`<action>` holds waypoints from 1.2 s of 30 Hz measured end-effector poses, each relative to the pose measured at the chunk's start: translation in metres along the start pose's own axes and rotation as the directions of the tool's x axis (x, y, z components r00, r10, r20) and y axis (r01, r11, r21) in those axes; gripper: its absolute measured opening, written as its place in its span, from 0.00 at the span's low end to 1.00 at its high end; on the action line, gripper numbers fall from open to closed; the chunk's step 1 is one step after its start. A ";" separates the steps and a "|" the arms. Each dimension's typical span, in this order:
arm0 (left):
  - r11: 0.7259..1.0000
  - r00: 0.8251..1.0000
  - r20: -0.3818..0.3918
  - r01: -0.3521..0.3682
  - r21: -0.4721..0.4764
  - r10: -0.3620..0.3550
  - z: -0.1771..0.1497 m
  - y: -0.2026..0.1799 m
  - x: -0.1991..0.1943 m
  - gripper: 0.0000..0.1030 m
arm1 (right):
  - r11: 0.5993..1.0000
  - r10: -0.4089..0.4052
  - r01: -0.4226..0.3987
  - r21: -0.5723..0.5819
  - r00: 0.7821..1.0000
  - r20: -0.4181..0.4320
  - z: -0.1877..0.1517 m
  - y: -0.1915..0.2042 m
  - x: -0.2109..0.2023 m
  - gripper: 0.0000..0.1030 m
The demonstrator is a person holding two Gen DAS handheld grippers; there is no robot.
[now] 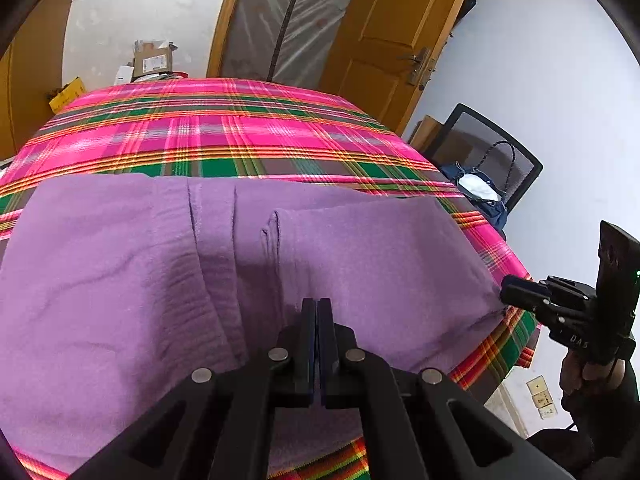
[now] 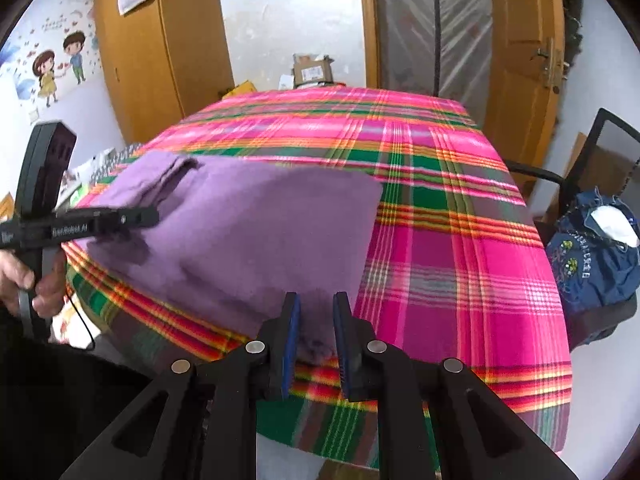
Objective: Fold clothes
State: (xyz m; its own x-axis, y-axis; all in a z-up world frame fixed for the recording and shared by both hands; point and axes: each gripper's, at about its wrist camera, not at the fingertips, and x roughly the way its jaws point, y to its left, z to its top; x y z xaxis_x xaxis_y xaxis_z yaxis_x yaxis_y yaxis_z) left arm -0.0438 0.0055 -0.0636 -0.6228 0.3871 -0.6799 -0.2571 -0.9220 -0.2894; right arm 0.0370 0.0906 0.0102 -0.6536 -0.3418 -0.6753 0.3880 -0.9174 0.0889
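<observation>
**Purple cloth lay flat on the plaid table**

The purple garment (image 1: 248, 264) lay spread near the table (image 2: 460, 240) edge. The left tongs (image 1: 318, 308) were pressed together, empty, above it. The right tongs (image 2: 314, 312) stood apart at its corner, probably ready to grip.

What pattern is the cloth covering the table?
Pink, green and orange plaid cloth, clearest in the right wrist view.
</observation>
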 end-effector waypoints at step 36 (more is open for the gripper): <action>0.995 0.995 -0.027 -0.098 0.007 0.098 0.039 0.003 0.044 0.01 | 0.985 0.058 -0.061 0.159 0.998 0.029 0.027 -0.014 0.031 0.21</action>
State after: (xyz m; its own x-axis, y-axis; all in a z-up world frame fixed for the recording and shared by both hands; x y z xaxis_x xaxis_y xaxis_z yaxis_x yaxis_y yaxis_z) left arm -0.1006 0.0195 -0.0677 -0.6247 0.2947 -0.7231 -0.2002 -0.9555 -0.2165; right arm -0.0061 0.0873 0.0083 -0.6484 -0.3997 -0.6479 0.3193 -0.9154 0.2452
